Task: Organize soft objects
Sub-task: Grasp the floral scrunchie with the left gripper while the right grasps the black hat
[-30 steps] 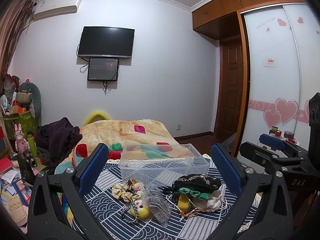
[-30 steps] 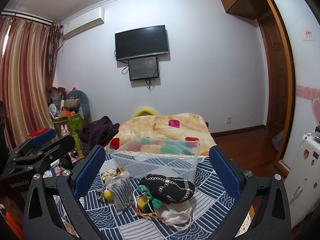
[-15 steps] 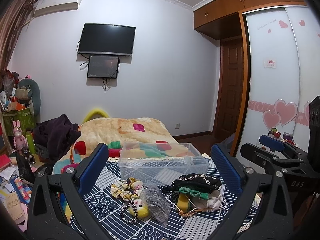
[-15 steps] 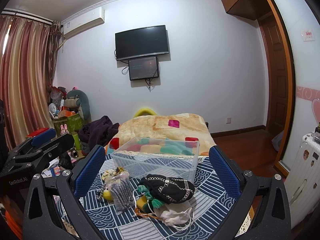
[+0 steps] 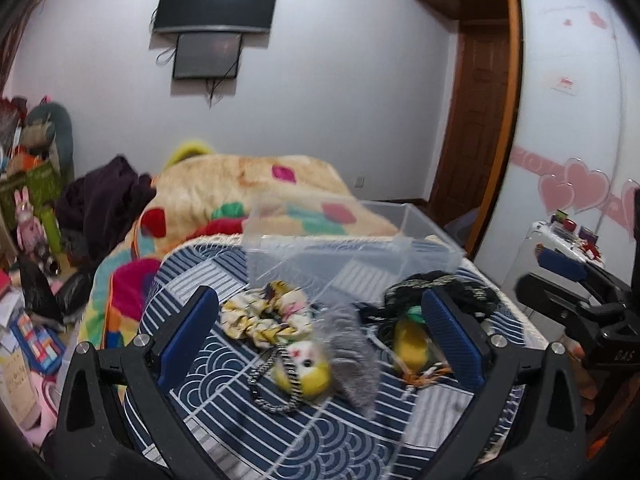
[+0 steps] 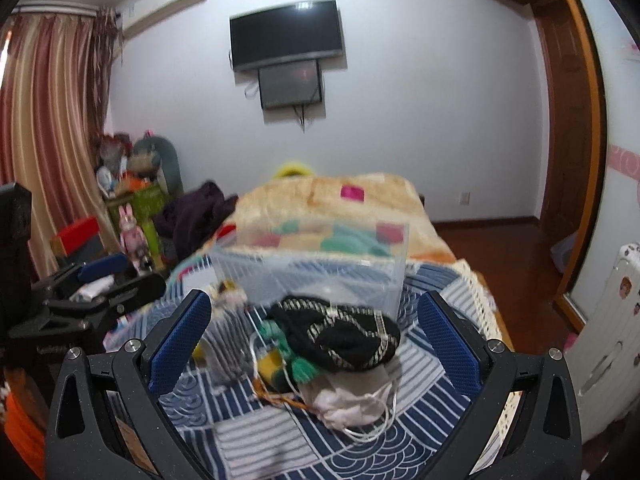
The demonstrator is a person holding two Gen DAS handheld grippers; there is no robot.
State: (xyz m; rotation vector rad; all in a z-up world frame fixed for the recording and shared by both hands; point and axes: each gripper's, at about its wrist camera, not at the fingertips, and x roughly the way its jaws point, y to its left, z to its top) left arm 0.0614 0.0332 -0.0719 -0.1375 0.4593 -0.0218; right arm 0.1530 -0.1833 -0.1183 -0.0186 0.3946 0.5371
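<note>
Both claws are seen held above a desk covered by a blue-and-white patterned cloth [image 5: 256, 432]. The left claw [image 5: 320, 340] is spread wide with nothing between its blue pads [image 5: 188, 336]; framed within its gap are a cream floral scrunchie [image 5: 260, 318], a yellow plush toy [image 5: 306, 368] on a black-and-white cord, and a grey fuzzy item [image 5: 354, 356] in clear wrap — all lying on the cloth. The right claw [image 6: 314, 344] is likewise held apart and empty. Between its fingers a black knitted piece with pale trim [image 6: 340, 338] is seen resting on top of a white drawstring pouch [image 6: 352, 400], with a green tassel [image 6: 304, 368] and a small yellow object just beside them. A clear plastic bin [image 6: 308, 276] stands behind the pile, at the far edge of the cloth — nothing can be made out inside it. Beyond it a bed under a peach blanket [image 5: 248, 188] with coloured patches is visible. Both views are blurred.
</note>
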